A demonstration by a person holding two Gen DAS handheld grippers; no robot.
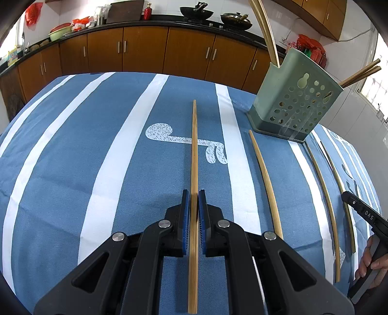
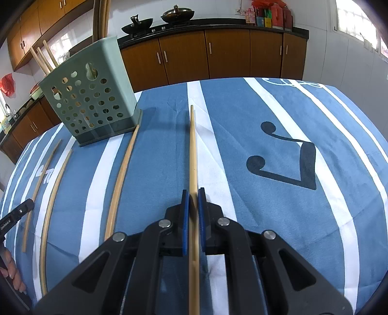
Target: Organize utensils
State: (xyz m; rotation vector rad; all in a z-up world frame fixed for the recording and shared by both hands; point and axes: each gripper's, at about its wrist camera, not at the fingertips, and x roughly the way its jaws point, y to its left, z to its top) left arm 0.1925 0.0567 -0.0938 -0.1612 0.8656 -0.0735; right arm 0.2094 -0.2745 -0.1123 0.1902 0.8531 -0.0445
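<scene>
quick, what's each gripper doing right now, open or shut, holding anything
left gripper: shut on a chopstick lying on the blue cloth.
right gripper: shut on another chopstick on the cloth.

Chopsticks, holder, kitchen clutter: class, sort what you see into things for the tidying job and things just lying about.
Job:
- bamboo chopsticks lying on the cloth
- green perforated plastic holder

Lying about:
- two black woks
- red bottle
- green basin
</scene>
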